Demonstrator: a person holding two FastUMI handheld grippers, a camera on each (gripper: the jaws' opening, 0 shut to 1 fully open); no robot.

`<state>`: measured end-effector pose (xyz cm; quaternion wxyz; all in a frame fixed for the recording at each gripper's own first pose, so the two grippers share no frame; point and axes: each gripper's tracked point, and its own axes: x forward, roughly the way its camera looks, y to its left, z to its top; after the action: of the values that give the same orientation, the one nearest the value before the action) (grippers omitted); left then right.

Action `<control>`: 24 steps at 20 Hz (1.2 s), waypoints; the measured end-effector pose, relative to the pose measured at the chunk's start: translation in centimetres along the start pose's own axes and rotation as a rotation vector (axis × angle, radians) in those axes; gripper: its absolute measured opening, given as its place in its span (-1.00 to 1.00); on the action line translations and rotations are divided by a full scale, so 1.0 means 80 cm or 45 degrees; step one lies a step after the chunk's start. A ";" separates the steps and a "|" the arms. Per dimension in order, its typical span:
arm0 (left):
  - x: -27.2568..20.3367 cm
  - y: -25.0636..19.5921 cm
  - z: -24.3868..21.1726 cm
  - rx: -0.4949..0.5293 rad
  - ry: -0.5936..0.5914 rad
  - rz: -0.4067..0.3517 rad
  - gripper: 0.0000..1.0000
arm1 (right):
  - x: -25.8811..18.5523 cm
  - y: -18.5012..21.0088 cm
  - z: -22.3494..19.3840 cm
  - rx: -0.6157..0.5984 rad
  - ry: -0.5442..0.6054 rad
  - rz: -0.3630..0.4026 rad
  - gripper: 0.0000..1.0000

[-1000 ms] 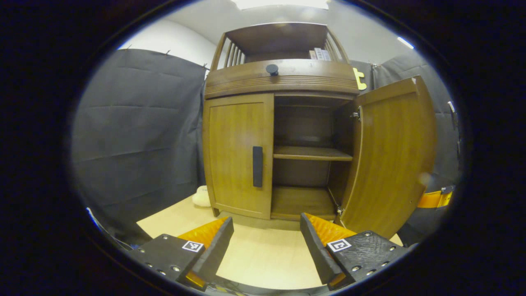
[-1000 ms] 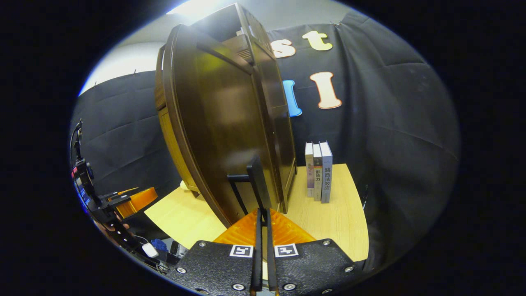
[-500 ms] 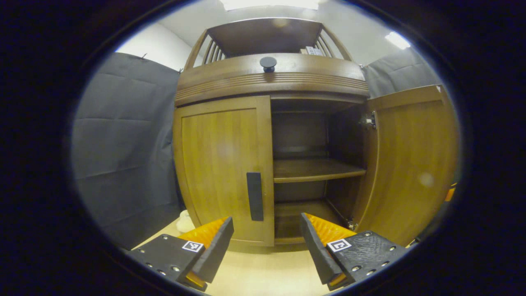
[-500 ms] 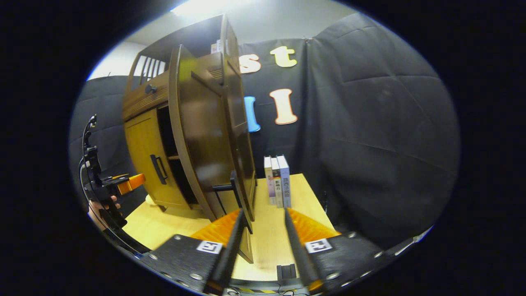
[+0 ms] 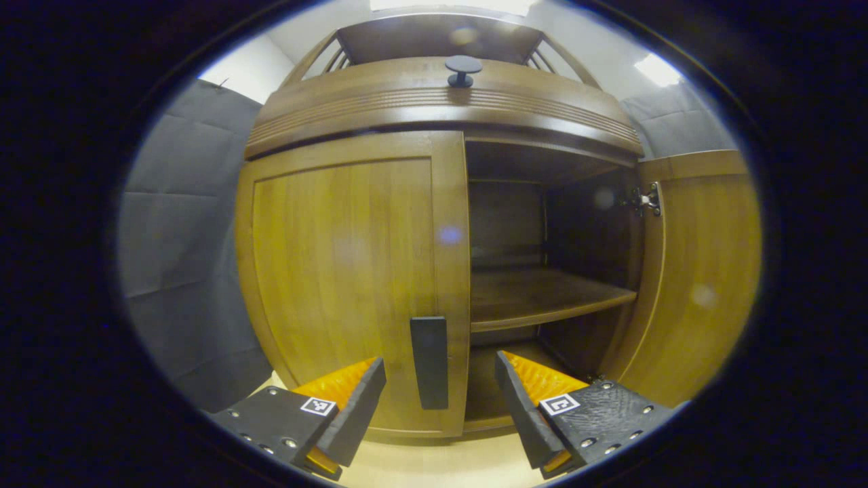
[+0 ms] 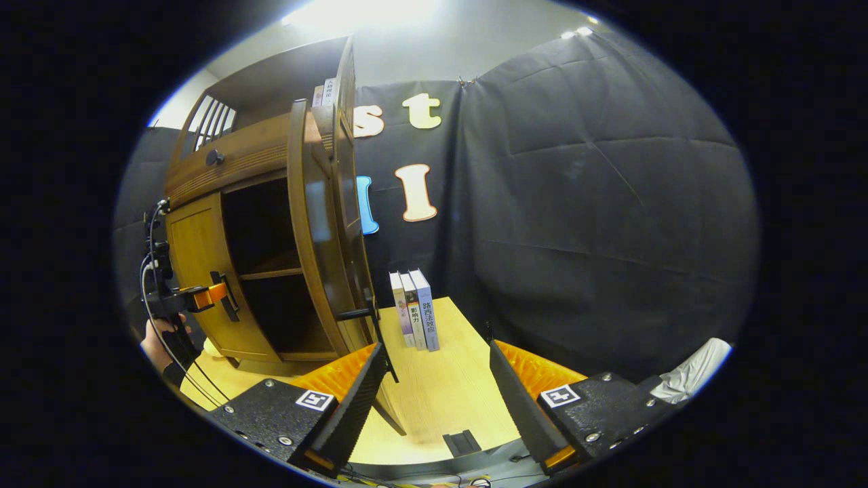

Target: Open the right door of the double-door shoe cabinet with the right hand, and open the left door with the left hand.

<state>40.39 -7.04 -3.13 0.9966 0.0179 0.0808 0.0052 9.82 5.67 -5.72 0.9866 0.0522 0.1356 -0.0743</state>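
Right door (image 5: pixel 698 285) stands swung wide with the right gripper (image 6: pixel 434 379) apart and empty near it, left door (image 5: pixel 346 271) still closed, left gripper (image 5: pixel 441 400) apart, straddling its handle (image 5: pixel 430 362) without clamping, so half remains.

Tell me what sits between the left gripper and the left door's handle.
Nothing: in the left gripper view the handle stands straight ahead of the open left gripper.
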 end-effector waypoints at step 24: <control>0.048 0.010 -0.002 -0.073 -0.092 -0.136 -0.70 | -0.039 0.111 -0.032 0.009 0.003 -0.024 0.83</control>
<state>44.17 -6.20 -3.89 0.9978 -0.0150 0.0454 -0.0462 7.60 15.14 -6.56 0.9855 0.0547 0.1368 -0.0840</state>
